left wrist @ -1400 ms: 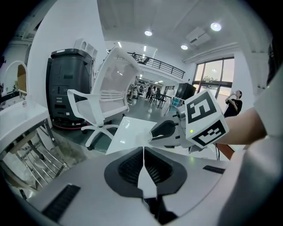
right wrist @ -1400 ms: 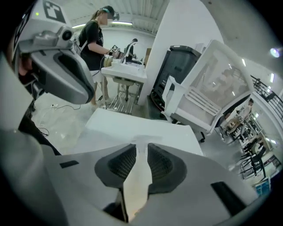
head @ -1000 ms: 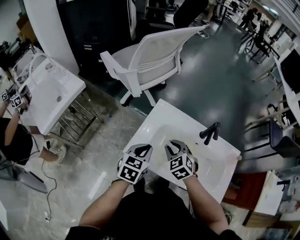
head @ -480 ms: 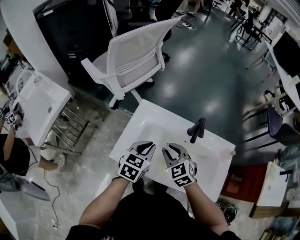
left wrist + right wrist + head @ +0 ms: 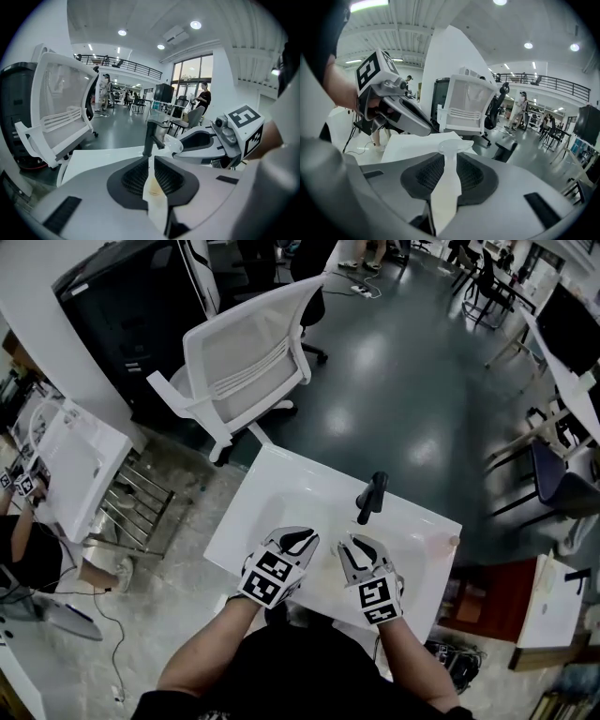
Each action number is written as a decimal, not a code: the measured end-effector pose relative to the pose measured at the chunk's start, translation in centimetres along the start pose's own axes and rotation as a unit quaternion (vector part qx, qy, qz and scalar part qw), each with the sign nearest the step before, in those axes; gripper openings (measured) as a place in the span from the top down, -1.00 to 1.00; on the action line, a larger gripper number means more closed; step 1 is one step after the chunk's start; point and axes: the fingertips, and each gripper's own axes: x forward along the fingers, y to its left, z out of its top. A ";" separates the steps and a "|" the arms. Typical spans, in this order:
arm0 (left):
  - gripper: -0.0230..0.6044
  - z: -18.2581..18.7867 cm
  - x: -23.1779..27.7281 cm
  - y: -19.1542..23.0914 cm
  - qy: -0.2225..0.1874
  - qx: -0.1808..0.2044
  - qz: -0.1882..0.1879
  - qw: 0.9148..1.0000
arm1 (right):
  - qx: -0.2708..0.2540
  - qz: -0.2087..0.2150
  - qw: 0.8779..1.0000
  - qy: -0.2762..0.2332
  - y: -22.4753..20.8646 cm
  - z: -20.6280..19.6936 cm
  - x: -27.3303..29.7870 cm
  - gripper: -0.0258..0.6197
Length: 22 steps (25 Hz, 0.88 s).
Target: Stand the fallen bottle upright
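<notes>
— Where is the bottle (image 5: 451, 146)?
— Clear plastic, it is pinched at the tip of the right claw (image 5: 347, 542), over the white counter (image 5: 267, 498), just short of the black faucet (image 5: 372, 496).
— And the left claw (image 5: 302, 538)?
— Also short of the faucet, to its left; its jaws have just been opening slightly, with nothing between them.

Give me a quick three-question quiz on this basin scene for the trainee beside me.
1. What rises from the far side of the white basin? A) a black faucet B) a red kettle C) a green mug
2. True or false: the right gripper has nothing between its jaws.
3. Fill in: the mesh chair beyond the basin is ___ in colour.
Key: 1 A. 2 False: a clear piece sits gripped at the jaw tips. 3 white.
</notes>
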 end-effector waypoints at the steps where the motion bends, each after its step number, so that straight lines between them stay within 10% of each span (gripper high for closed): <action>1: 0.80 0.1 0.3 -0.5 0.002 0.004 -0.001 1.000 | 0.008 -0.004 1.000 0.000 -0.5 -0.3 -0.4 0.63; 12: 0.79 1.1 3.7 -4.1 0.016 0.035 -0.016 0.999 | 0.037 0.012 0.999 -0.011 -2.8 -2.7 -2.3 0.69; 22: 0.52 1.0 5.5 -6.7 0.023 0.071 -0.067 0.995 | 0.072 0.060 0.996 -0.002 -2.7 -6.2 -2.6 0.22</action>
